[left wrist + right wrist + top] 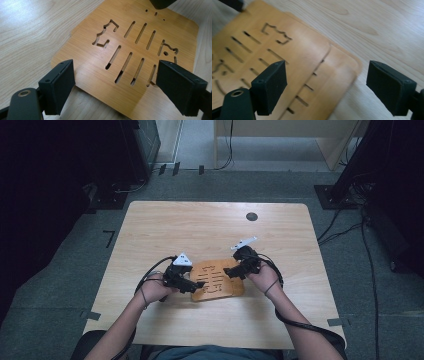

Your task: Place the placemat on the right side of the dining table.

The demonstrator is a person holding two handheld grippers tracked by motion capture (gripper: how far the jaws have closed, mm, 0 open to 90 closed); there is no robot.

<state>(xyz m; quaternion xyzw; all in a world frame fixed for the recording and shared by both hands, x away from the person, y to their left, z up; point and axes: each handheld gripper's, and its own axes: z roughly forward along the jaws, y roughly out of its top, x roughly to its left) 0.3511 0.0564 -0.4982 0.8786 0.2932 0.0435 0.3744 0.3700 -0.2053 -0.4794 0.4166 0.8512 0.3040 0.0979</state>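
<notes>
Bamboo slotted boards [217, 280], two stacked slightly askew, lie on the counter [210, 227] at lower centre between my left gripper [197, 284] and right gripper [229, 271], whose fingers [58, 88] stand wide around opposite edges, gripping nothing, so lifting or separating is, I judge, yet undone.

A lab or recording room: a bare wooden table [165, 227] stands on grey carpet [60, 285] marked with black tape [109, 238], cables [345, 227] trail across the floor, and dark equipment stands [345, 175] flank its far corners.
</notes>
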